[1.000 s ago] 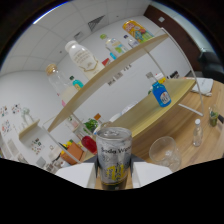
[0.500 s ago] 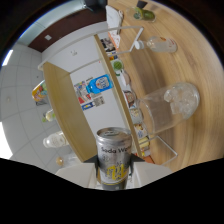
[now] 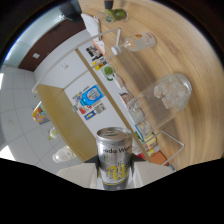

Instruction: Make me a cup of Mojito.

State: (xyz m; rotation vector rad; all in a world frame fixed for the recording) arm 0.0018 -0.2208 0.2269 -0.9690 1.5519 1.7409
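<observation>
We pinch the soda can (image 3: 114,158) in our gripper (image 3: 114,181), its long axis along the fingers, top toward the ice-filled glass (image 3: 172,93) on the wooden counter (image 3: 200,45), base hidden.

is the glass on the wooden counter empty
No, the clear glass beyond the can holds ice cubes.

can (image 3: 114,158), held between the two fingers | letters "oda W" can be read near its top rim, the rest is cut off | yellow mark lower on the can: too blurry to read | small papers at 11 o'clock: too small to read
</observation>
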